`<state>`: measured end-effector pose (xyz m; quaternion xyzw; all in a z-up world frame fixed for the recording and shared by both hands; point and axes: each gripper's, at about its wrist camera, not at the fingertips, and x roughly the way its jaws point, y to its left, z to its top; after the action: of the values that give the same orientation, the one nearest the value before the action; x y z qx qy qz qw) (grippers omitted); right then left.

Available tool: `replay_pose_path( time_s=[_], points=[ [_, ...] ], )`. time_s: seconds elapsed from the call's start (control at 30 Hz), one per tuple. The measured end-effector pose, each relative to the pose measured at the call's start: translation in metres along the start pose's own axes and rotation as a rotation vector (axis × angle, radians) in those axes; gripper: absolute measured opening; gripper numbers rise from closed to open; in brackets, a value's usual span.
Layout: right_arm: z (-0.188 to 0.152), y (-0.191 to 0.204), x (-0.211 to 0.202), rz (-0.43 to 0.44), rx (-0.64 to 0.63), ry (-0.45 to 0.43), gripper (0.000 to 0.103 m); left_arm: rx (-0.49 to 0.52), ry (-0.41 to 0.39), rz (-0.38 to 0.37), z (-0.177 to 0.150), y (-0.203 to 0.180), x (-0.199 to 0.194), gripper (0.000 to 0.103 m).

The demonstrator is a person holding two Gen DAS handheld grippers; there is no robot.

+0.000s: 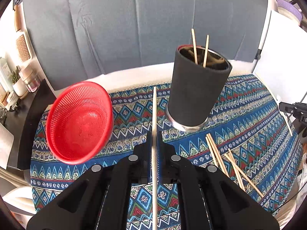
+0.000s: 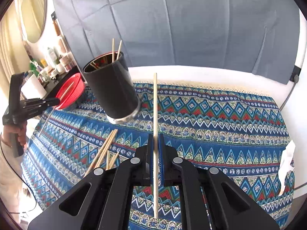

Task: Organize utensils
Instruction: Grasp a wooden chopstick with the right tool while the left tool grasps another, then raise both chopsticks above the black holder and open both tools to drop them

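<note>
Two thin wooden sticks are in our grip, one per hand. Our left tongs [image 1: 154, 136] pinch a pale round stick [image 1: 154, 113] between ribbed blue pads, the stick running straight ahead and up over the cloth. Our right tongs [image 2: 155, 140] pinch a second stick [image 2: 155, 103] the same way, its squared tip reaching toward the far edge of the table [image 2: 191, 72].

Between both views stands a tall cylindrical cup [image 1: 197, 88], wrapped in a matte black sleeve with a bare metal rim at top and base. Two sticks [image 1: 199, 48] lean inside it, tips poking above the rim. Left of the cup sits a round red plastic basket [image 1: 80, 122] with fine mesh walls, near the cloth's left edge.

More loose sticks [image 1: 226, 161] lie crossed on the cloth [image 1: 249, 118] just in front of the cup, to the right of our left tongs. That cloth is woven with blue, red and white zigzags and diamonds and has a lace border at the back. Behind the table hangs a creased grey fabric backdrop [image 1: 134, 28].
</note>
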<state>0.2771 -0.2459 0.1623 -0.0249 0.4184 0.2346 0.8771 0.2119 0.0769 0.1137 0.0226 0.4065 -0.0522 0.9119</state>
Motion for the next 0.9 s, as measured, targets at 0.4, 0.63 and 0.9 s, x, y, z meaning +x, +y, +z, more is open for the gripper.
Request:
replay_pose_path(
  time_s=[0.4,0.63,0.9],
  points=[
    [0.062,0.023,-0.022,0.065,-0.039,-0.084,0.005,0.037,-0.089,0.011,0.061,-0.013,-0.040,0.005],
    [0.098,0.036,-0.018,0.102,-0.065,-0.105,0.005,0.036,-0.140,-0.006,0.092,-0.016,-0.043,0.005],
    [0.138,0.042,0.003,0.147,-0.079,-0.116,0.005,0.038,-0.180,-0.033,0.128,-0.015,-0.029,0.005]
  ],
)
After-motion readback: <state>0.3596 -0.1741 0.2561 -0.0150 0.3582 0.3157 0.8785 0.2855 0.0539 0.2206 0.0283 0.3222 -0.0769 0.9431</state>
